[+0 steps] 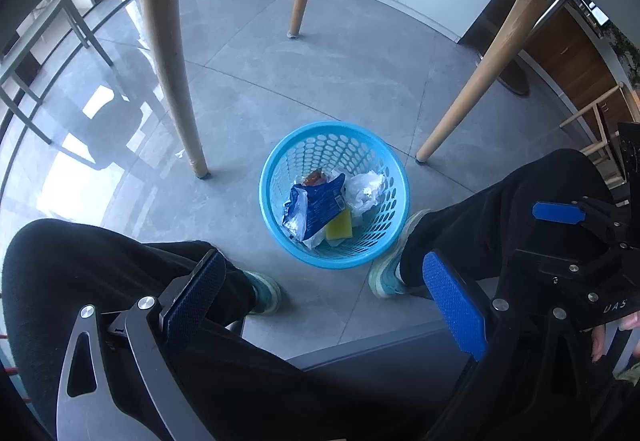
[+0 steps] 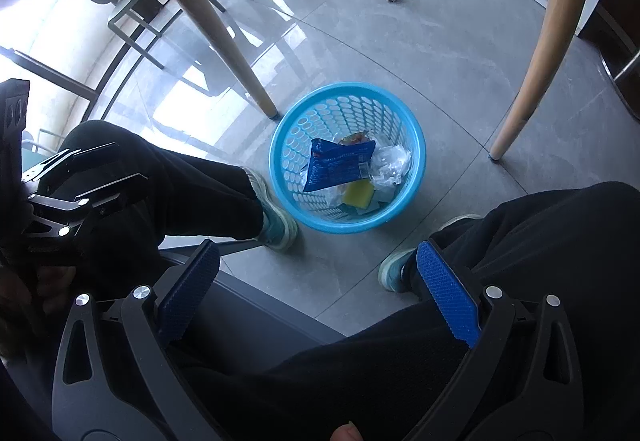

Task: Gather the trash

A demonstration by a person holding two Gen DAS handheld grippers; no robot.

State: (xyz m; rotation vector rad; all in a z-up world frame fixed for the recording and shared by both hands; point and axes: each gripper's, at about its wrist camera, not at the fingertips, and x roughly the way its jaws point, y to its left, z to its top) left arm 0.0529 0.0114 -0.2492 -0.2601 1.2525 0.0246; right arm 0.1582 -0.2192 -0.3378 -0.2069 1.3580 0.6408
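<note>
One blue basket [image 1: 280, 165], wrapper [image 1: 320, 201], sponge [image 1: 339, 228], plastic [image 1: 366, 191]

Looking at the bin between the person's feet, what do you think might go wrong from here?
1. The blue basket stands close to the right shoe; a foot shift could tip it, spilling the blue wrapper and crumpled plastic.
2. The wrapper stands tall inside, so further trash might catch on it and bounce out.
3. Both tools, left tool and right tool, are open and empty above the knees; reaching forward could knock a table leg.
</note>
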